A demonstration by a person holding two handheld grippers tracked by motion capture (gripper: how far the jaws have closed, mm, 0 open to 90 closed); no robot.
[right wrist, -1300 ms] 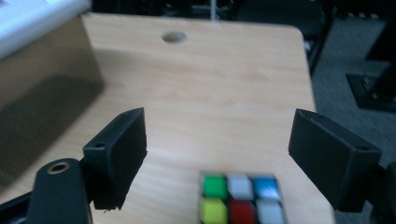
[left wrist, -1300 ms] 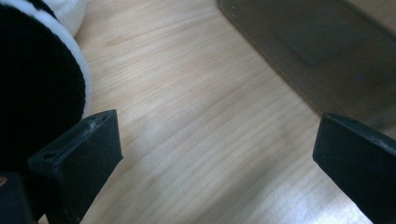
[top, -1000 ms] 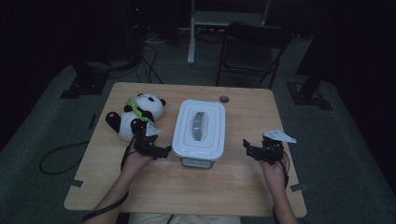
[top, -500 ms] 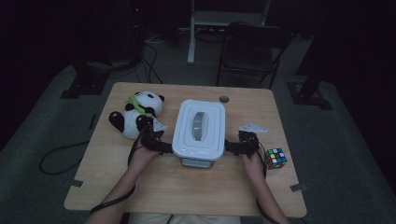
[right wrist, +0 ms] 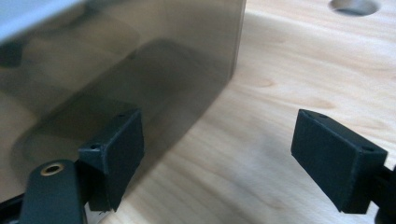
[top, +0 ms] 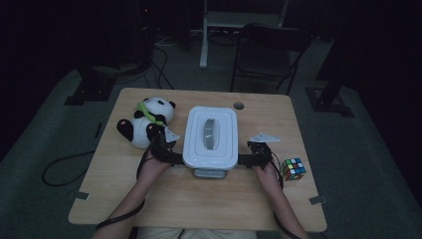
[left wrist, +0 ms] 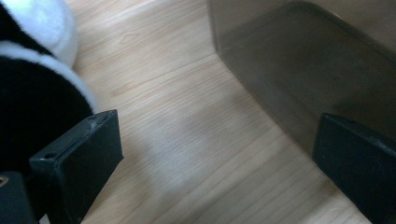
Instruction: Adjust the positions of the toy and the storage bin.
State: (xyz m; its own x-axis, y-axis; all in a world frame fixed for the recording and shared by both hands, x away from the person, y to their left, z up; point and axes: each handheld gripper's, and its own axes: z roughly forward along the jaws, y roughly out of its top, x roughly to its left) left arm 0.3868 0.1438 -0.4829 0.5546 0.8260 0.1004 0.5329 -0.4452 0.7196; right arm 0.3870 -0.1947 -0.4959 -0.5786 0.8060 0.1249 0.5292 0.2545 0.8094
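Observation:
A white lidded box (top: 210,137) with a grey handle stands at the table's middle. My left gripper (top: 177,158) is at the box's near-left corner and my right gripper (top: 243,159) at its near-right corner. In the left gripper view the jaws (left wrist: 215,163) stand open over bare wood, the right one against the box's smoky wall (left wrist: 317,70), and the panda plush (left wrist: 32,70) is on the left. In the right gripper view the jaws (right wrist: 224,156) are open too, the left one in front of the box wall (right wrist: 116,60).
The panda plush (top: 144,122) with a green scarf lies left of the box, close behind my left hand. A colour cube (top: 292,169) sits on the table (top: 214,209) right of my right hand. A round cable hole (top: 239,105) is behind the box. A chair (top: 268,50) stands beyond the far edge.
My right gripper has moved left from the table's right side to the box, leaving the colour cube in sight. My left gripper has shifted right to the box's corner.

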